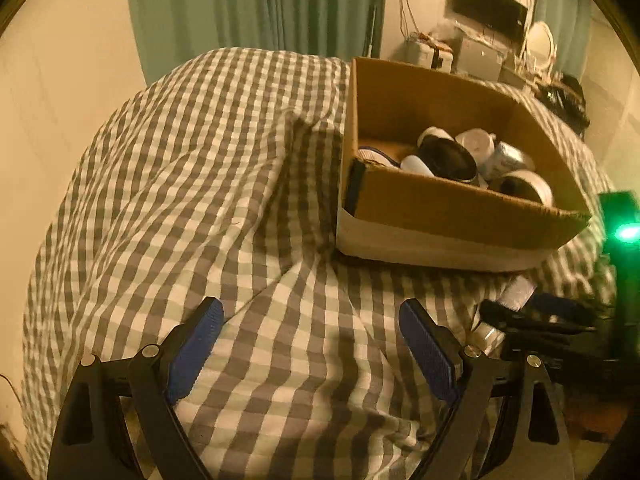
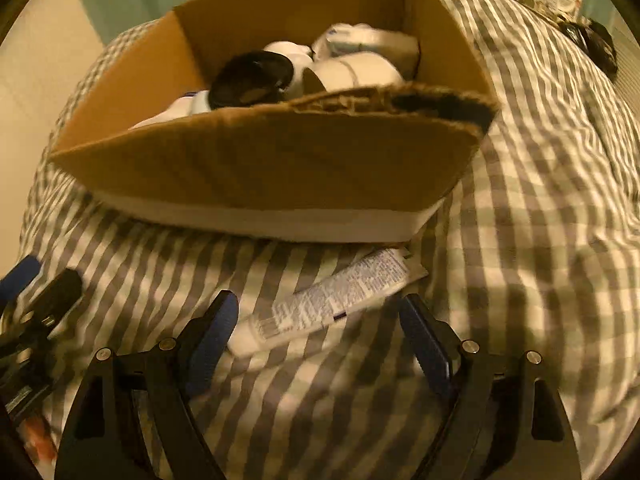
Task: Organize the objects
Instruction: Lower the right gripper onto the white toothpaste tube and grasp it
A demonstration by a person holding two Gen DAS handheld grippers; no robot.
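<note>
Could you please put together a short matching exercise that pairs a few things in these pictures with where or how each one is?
Things:
1. tube
2. box
3. black lid
4. left hand-held gripper

Places or states:
A. inside the box, among white items
B. open, over bare checked cloth
C. lying on the cloth in front of the box, between the open fingers of the right hand-held gripper
D. standing on the checked cloth

Pairs: 1-C, 2-D, 3-A, 4-B

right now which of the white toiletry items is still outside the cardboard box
The white printed tube lying on the checked cloth, between the open right gripper fingers; the others sit inside the cardboard box.
</note>
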